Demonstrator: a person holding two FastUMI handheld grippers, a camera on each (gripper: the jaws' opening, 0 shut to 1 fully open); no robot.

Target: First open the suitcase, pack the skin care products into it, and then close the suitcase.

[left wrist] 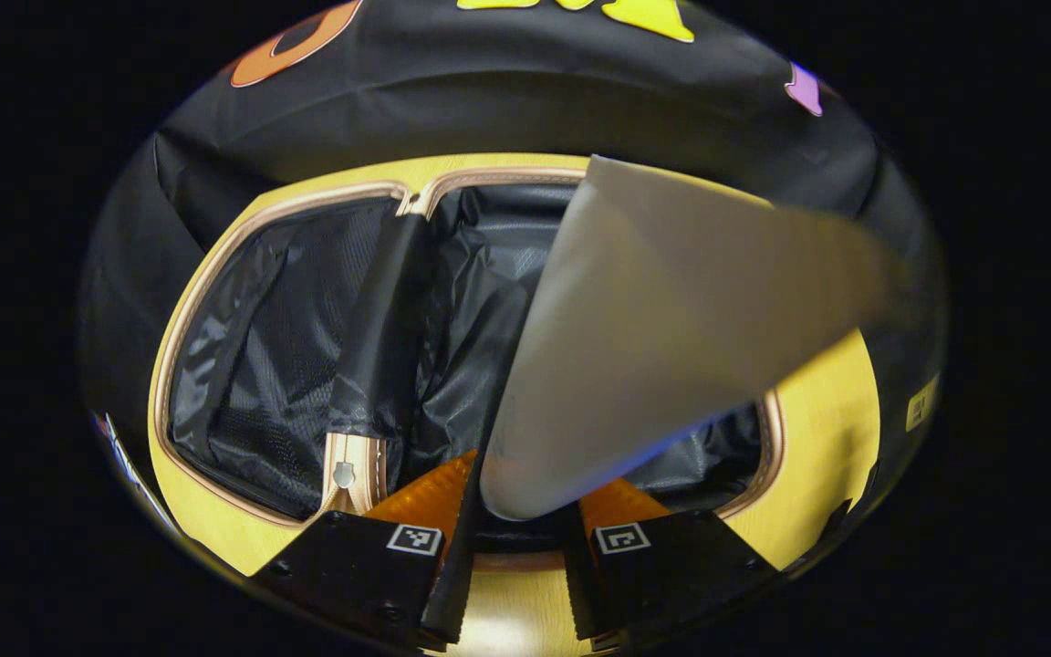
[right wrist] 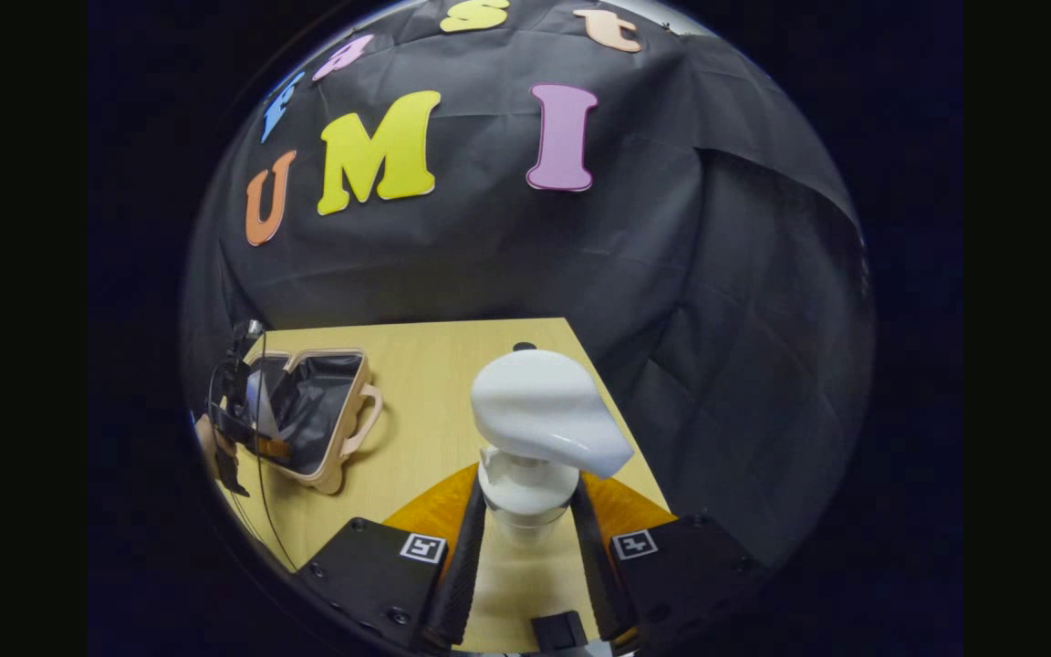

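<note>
We are in the packing step: the small tan-rimmed suitcase with black fabric lining (left wrist: pixel 306 365) is lying open on the pale wooden worktop (left wrist: pixel 817 429), near its left edge as the right gripper view is showing it. Our left tool (left wrist: pixel 525 520) is hanging over the open case and gripping a soft grey tube (left wrist: pixel 662 338) by its rounded end, both fingers pressing on it, the flat crimped end pointing away over the right half of the lining. Our right tool (right wrist: pixel 525 538) is closing around the neck of a white pump-top bottle (right wrist: pixel 539 411) towards the worktop's right edge, well apart from the case; the fingers are sitting just beside the collar, and we cannot tell whether they are pressing on it yet.

Next, we judge, the tube is needing to go lower into a compartment before the left tool lets go, then the bottle is to be carried across.

The tube is hiding much of the case's right half, the bottle's body is lying below the right tool's fingers out of sight, and any further products are hard to make out.
</note>
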